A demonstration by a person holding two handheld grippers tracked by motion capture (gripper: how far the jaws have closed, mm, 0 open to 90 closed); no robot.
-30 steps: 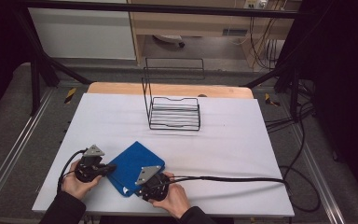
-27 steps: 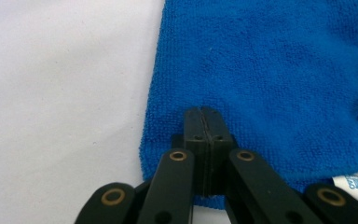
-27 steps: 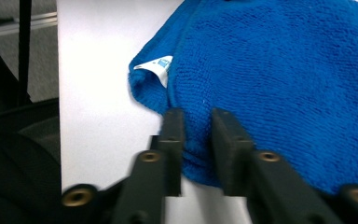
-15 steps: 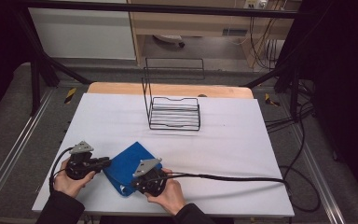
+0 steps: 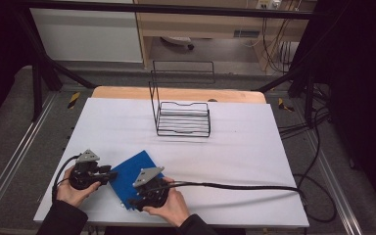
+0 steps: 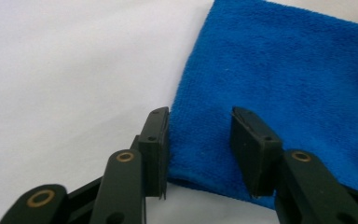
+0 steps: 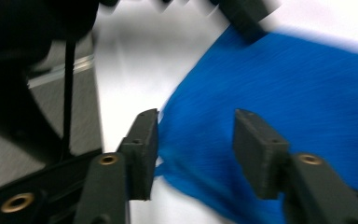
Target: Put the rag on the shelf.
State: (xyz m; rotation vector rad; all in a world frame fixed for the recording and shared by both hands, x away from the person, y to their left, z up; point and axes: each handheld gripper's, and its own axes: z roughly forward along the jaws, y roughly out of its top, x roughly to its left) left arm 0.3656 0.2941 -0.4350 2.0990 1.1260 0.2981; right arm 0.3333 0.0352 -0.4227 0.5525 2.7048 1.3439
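Note:
A folded blue cloth (image 5: 133, 171) lies flat on the white table (image 5: 254, 161) near its front left. My left gripper (image 5: 111, 175) sits at the cloth's left edge. Its jaws have just been opening and stand apart over the cloth's edge (image 6: 284, 70), pads (image 6: 154, 140) not pressing it. My right gripper (image 5: 133, 201) is at the cloth's near corner. Its jaws have also just been opening, and the blurred cloth (image 7: 298, 93) lies between its spread pads (image 7: 256, 144) without being pinched. A hand holds each gripper.
A black wire rack (image 5: 183, 117) stands at the middle back of the table, ahead of a wooden strip (image 5: 127, 93). The right gripper's black cable (image 5: 235, 186) runs across the table to the right edge. Dark frame posts flank the table.
The left gripper has shifted a little to the left, and the cloth's left side went with it. Both pairs of jaws now stand apart, and the cloth lies flat.

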